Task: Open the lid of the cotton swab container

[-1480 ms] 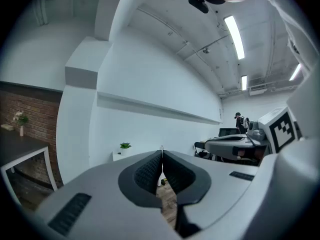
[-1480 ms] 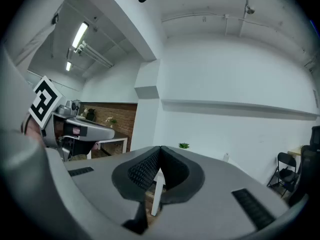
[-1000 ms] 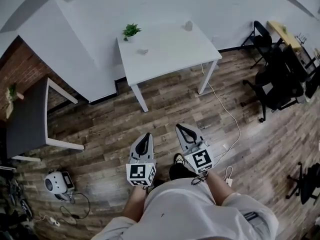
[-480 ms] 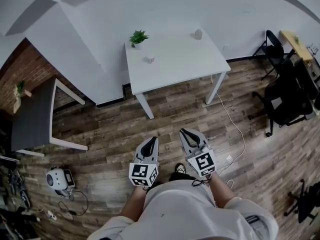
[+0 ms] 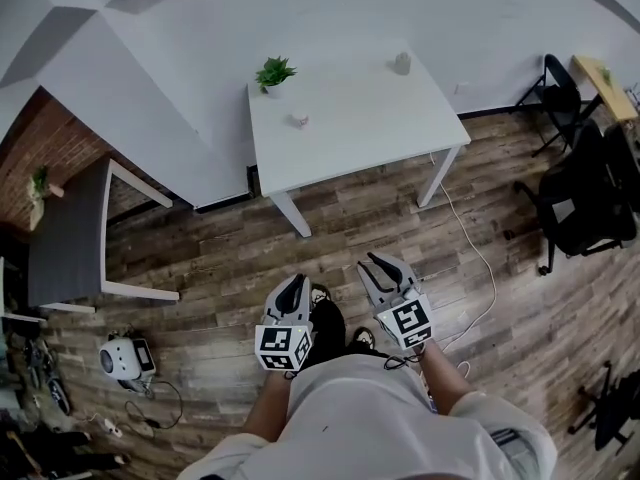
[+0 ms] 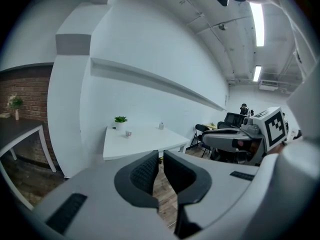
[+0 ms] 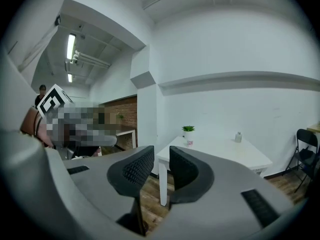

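A white table [image 5: 350, 118] stands by the far wall, well away from both grippers. On it are a small potted plant [image 5: 273, 72], a small pale container [image 5: 298, 120] near the plant, and a small bottle-like item [image 5: 401, 64] at the far right corner; which one holds cotton swabs is too small to tell. The container also shows in the left gripper view [image 6: 128, 133] and the right gripper view [image 7: 189, 142]. My left gripper [image 5: 293, 283] [image 6: 161, 156] is held at waist height, shut and empty. My right gripper [image 5: 373, 260] [image 7: 161, 154] is beside it, its jaws opening with nothing between them.
Wood floor lies between me and the table. A dark table [image 5: 65, 233] stands at the left by a brick wall. Black chairs [image 5: 575, 203] crowd the right side. A white cable [image 5: 470, 243] runs across the floor, and a small white device [image 5: 120, 360] sits at lower left.
The view has drifted slightly and the table sits a little closer. A dark shoe now shows between the grippers. The right gripper's jaws have parted a little.
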{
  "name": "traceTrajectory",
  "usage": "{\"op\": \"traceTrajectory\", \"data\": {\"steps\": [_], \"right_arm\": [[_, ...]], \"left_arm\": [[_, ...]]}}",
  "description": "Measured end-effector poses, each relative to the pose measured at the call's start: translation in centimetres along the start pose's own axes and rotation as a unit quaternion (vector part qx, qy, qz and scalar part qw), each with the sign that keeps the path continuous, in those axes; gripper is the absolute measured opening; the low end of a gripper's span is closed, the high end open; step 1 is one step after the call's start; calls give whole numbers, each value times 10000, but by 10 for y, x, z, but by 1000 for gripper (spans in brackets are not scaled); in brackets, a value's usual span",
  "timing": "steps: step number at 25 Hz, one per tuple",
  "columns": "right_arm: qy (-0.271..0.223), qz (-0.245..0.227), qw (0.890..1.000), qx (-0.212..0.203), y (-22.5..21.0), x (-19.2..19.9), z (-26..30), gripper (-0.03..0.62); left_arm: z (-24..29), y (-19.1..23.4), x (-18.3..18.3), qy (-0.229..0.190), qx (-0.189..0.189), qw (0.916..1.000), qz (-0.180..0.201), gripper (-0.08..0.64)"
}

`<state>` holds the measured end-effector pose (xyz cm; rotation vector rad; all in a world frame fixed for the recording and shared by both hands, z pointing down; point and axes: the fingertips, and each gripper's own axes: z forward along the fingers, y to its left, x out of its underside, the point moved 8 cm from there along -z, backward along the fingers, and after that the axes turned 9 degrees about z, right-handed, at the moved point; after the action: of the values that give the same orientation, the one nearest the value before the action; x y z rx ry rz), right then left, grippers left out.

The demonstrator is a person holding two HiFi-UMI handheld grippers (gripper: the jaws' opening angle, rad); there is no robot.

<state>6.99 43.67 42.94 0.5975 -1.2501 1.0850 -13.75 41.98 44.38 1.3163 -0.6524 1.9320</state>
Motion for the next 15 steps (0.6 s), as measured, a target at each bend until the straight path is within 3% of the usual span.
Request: {"op": "traceTrajectory", "data": {"steps": [5,15], "right_arm": [[95,-9,9997,232,-28,-10,37,80],[249,-88,9973,684,-75,-60,137,80]], "left_arm": [[58,32,-3,85,197,9997,-72,101],[172,118,-45,59,995,9950,94,104]]}}
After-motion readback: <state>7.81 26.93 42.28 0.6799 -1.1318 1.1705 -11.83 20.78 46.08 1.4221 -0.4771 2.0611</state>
